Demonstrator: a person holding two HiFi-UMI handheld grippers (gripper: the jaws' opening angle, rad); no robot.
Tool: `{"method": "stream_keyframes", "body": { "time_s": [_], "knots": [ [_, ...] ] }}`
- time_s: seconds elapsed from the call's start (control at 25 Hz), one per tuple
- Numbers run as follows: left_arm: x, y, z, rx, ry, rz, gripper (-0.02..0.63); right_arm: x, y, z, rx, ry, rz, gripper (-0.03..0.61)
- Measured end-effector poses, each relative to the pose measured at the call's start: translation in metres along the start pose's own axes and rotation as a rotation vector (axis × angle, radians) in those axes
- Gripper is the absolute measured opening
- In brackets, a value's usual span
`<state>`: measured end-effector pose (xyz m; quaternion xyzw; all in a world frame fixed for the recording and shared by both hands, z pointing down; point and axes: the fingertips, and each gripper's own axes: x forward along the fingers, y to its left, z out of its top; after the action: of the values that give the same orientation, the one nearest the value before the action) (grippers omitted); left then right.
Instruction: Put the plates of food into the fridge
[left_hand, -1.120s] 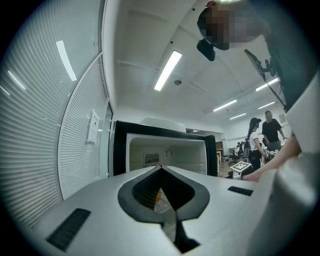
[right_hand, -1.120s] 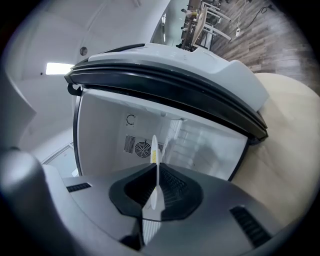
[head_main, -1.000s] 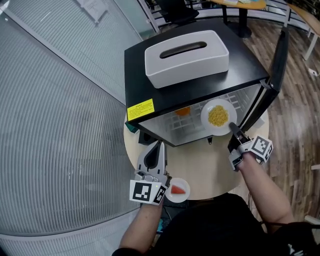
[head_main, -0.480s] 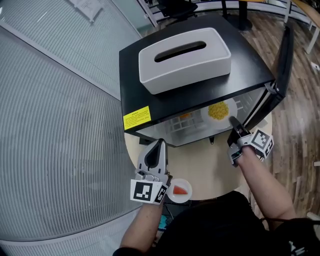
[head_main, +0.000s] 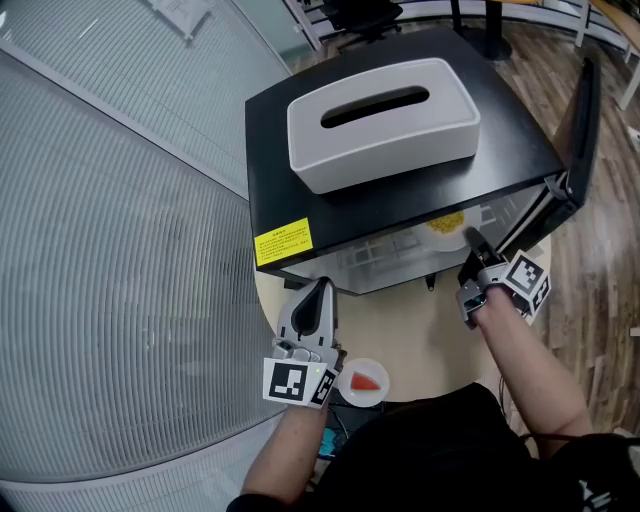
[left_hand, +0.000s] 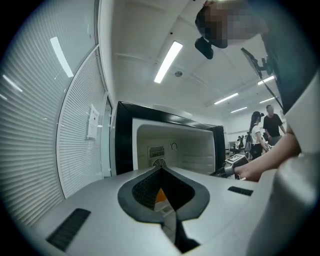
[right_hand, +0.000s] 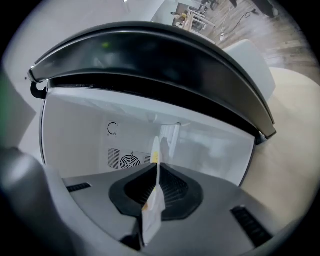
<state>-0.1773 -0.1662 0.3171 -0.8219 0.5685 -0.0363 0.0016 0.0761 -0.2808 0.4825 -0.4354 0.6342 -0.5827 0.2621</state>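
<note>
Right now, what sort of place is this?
Probably an office or lab, not a home kitchen: ribbed glass partition, office chair behind, mini fridge on a small round table.

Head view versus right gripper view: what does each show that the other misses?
Only the head view: the white slotted box on the fridge top, the yellow sticker, the left tool and the small plate of red food on the table. Only the right gripper view: the fan vent on the fridge's back wall. Both: the right tool shut on the corn plate, partly inside the open fridge.
</note>
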Motion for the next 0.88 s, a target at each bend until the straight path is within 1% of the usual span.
{"method": "stream_keyframes", "body": {
  "time_s": [0.24, 0.36, 0.44, 0.56, 0.64, 0.72, 0.88],
  "knots": [
    [-0.008, 0.002, 0.005, 0.018, 0.003, 0.015, 0.005, 0.000, 0.000, -0.001, 0.040, -0.008, -0.026, 0.021],
    [-0.014, 0.003, 0.006, 0.017, 0.003, 0.023, 0.005, 0.002, 0.002, -0.001, 0.061, -0.009, -0.005, 0.021],
    [-0.018, 0.004, 0.006, 0.015, 0.004, 0.031, 0.005, 0.002, 0.004, -0.001, 0.051, -0.008, 0.013, 0.021],
    [-0.022, 0.006, 0.006, 0.015, 0.003, 0.040, 0.005, 0.004, 0.005, -0.002, 0.003, -0.002, 0.018, 0.023],
    [-0.024, 0.007, 0.004, 0.016, 0.003, 0.043, 0.005, 0.004, 0.005, -0.002, -0.054, 0.008, 0.025, 0.028],
    [-0.026, 0.008, 0.005, 0.015, 0.003, 0.048, 0.005, 0.004, 0.008, -0.001, -0.120, 0.019, 0.038, 0.055],
    [-0.032, 0.007, 0.010, 0.012, -0.008, 0.056, 0.005, 0.002, 0.017, -0.006, -0.196, 0.039, 0.033, 0.128]
  ]
}}
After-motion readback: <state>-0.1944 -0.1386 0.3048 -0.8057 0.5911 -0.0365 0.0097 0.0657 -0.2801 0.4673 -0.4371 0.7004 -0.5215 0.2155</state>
